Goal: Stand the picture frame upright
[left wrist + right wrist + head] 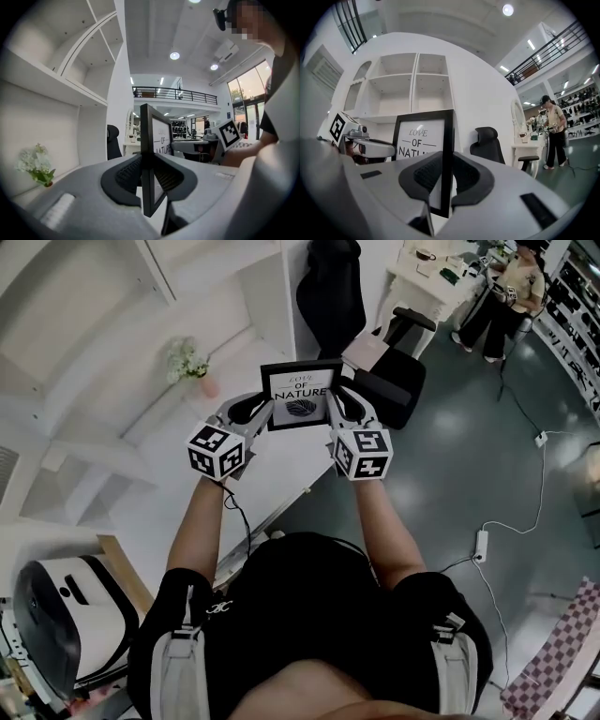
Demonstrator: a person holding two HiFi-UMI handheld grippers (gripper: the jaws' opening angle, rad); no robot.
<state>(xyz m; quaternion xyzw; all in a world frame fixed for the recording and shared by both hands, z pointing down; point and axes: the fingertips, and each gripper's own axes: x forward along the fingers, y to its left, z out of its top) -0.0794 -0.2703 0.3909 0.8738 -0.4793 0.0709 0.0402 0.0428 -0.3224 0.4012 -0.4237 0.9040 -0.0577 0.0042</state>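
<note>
The picture frame (300, 397) hangs in the air between the two grippers, lifted off the white worktop (183, 498). The left gripper (147, 174) is clamped on the frame's left edge, and the black border stands squeezed between its ribbed fingers (126, 176). The right gripper (444, 178) is closed the same way on the right edge, its fingers (425, 177) pinching only the thin border. Neither gripper has anything else in it.

The hold is the weak point. Each pair of fingers grips a narrow strip of the border. If the two hands drift apart, tilt out of step or ease their squeeze, the frame could twist between the pads or slip down and strike the worktop. I judge the set-down to be the second risk. No view shows a back stand, so I cannot tell whether one is folded out. A frame released on its bottom edge alone would probably fall flat. A small vase of flowers (190, 365) stands beyond the left fingers, well apart from them. A wide swing to that side could still knock it over.

The frame is already close to upright. Its printed face is turned toward the person and its back faces the shelves. Its top edge rises above both pairs of fingers and its bottom edge hangs below them. The long axis appears to run top to bottom, roughly vertical, though the steep head view flattens it.
</note>
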